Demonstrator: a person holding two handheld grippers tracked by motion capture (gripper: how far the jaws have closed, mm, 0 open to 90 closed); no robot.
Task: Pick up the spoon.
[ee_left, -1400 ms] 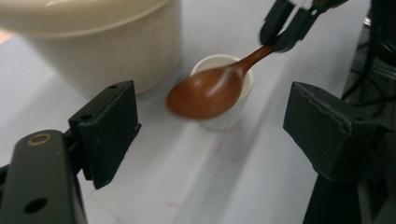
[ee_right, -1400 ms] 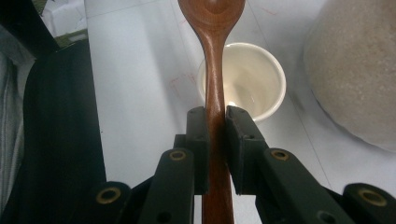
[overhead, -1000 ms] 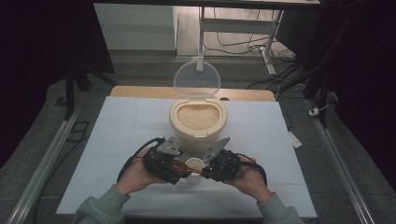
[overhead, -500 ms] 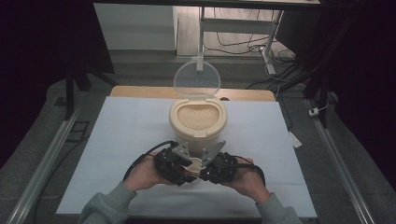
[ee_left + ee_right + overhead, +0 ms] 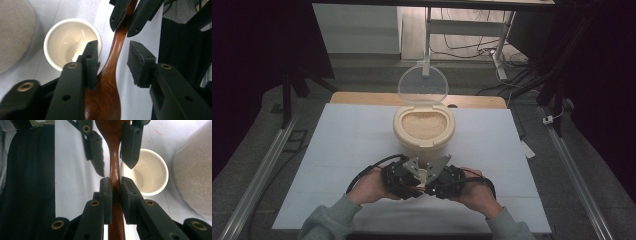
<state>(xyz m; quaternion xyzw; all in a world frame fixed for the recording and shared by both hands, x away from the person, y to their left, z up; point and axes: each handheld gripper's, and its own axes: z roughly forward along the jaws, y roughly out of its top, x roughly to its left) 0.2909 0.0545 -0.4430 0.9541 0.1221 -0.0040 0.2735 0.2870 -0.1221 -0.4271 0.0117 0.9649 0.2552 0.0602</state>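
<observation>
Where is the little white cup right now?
In the high view the little white cup sits on the white mat, just in front of the rice container, tucked between the left gripper and right gripper.

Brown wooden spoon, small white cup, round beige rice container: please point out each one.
Brown wooden spoon (image 5: 114,162), right gripper view, on its handle.
Small white cup (image 5: 65,41), left gripper view, on its inner wall.
Round beige rice container (image 5: 401,134), high view, on its left rim.

Brown wooden spoon (image 5: 114,170); level above table.
</observation>
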